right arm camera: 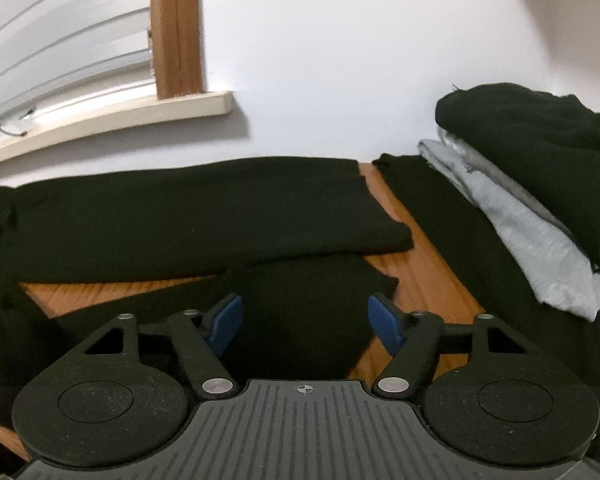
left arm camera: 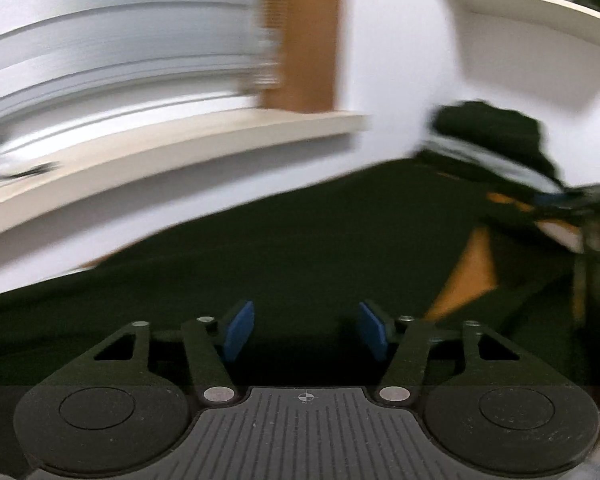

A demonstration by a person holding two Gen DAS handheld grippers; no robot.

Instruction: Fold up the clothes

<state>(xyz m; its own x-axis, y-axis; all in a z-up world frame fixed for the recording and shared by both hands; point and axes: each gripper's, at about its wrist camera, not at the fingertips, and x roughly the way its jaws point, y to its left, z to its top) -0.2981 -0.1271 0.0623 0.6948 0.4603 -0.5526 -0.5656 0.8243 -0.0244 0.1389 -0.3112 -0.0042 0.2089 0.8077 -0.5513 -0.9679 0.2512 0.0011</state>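
Dark garment (right arm camera: 204, 216) is lying spread and partly doubled on the wooden surface (right arm camera: 416, 272) | stack of folded clothes (right arm camera: 540, 184) is seen at right | left tongs (left arm camera: 306, 330) and right tongs (right arm camera: 306, 324) are being held wide, nothing gripped | further folds are judged remaining

garment (right arm camera: 188, 208): showing plain black
folded cloth (right arm camera: 532, 240): showing light grey
table (right arm camera: 420, 280): showing orange-brown wood
pads (right arm camera: 226, 322): showing blue
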